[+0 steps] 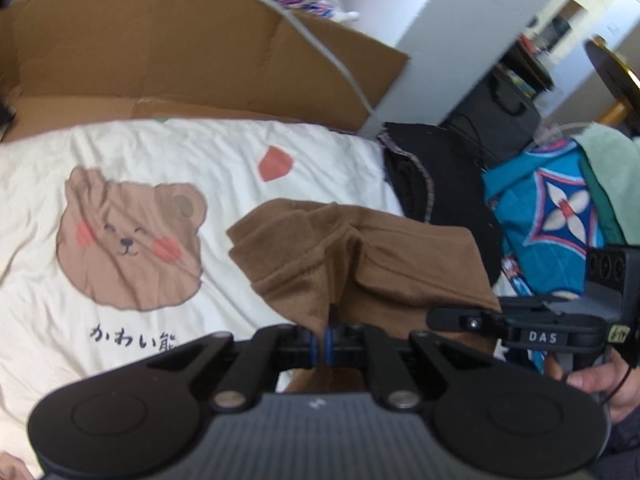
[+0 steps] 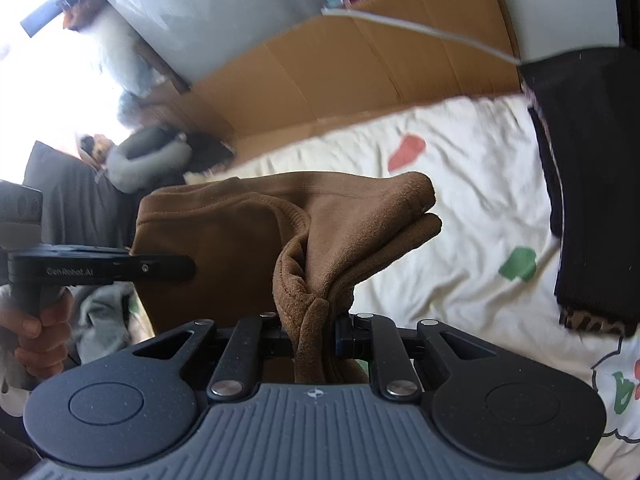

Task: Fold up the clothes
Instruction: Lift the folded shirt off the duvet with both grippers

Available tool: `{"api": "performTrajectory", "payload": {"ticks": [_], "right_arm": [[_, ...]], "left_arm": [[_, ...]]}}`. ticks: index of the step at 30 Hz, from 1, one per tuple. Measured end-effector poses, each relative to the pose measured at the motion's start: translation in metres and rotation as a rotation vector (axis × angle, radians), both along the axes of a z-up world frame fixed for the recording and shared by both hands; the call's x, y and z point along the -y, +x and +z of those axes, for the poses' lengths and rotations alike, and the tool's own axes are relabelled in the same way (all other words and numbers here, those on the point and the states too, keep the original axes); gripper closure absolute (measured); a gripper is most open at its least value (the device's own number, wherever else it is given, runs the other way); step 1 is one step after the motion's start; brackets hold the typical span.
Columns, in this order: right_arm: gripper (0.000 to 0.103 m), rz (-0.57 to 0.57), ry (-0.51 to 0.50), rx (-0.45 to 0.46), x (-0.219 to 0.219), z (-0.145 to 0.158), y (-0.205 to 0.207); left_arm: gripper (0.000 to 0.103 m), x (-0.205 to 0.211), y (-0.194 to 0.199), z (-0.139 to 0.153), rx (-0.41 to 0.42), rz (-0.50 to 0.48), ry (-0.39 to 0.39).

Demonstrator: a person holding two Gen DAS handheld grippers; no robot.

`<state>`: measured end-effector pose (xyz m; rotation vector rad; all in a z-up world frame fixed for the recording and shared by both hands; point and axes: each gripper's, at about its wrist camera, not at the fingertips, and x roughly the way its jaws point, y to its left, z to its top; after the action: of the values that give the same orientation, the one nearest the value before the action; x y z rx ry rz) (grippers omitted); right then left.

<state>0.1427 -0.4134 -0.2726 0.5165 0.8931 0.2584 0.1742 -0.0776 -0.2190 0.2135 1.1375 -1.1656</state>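
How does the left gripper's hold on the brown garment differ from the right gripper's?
The left gripper pinches a thin single edge of the brown garment, with its jaws almost touching; the right gripper clamps a thick bunched wad, so its jaws stand a little apart. Fabric fans up and out from the left grip, while at the right it twists into a rope. Both are shut on the same garment above the cream bedsheet.

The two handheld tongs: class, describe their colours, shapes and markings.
Each is matte black, with two round discs, linkage bars on silver pins and a ribbed grey body. The left tongs have blue pads; their side reads "GenRobot.AI". The right tongs carry white "DAS" lettering on the side and a thin black cable.
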Motion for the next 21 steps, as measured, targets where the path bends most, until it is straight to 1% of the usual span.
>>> {"api": "performTrajectory", "payload": {"ticks": [1,4,8,10,11,15,18,21], "right_arm": [[0.089,-0.004,-0.001,0.013,0.001,0.008,-0.001],[0.089,-0.011,-0.004,0.055,0.004,0.033,-0.004],[0.089,-0.004,-0.019,0.154,0.011,0.074,-0.01],[0.089,-0.019,0.0,0.173,0.018,0.091,-0.011],[0.089,-0.025,-0.015,0.186,0.02,0.101,-0.012],[0.089,-0.044,-0.032,0.231,0.029,0.146,-0.018],[0.089,-0.053,-0.062,0.257,0.033,0.18,-0.018],[0.089,-0.053,-0.08,0.277,0.034,0.215,-0.017]], "left_arm": [[0.099,0.001,-0.001,0.006,0.012,-0.03,0.0],[0.099,0.001,-0.003,0.03,0.046,-0.049,-0.009],[0.099,-0.003,-0.006,0.068,0.076,-0.053,-0.059],[0.099,-0.005,-0.007,0.089,0.084,-0.067,-0.086],[0.099,-0.005,-0.007,0.1,0.095,-0.069,-0.098],[0.099,-0.004,-0.007,0.142,0.119,-0.042,-0.146],[0.099,-0.001,-0.013,0.174,0.154,-0.036,-0.18],[0.099,0.003,-0.022,0.203,0.167,-0.027,-0.201]]}}
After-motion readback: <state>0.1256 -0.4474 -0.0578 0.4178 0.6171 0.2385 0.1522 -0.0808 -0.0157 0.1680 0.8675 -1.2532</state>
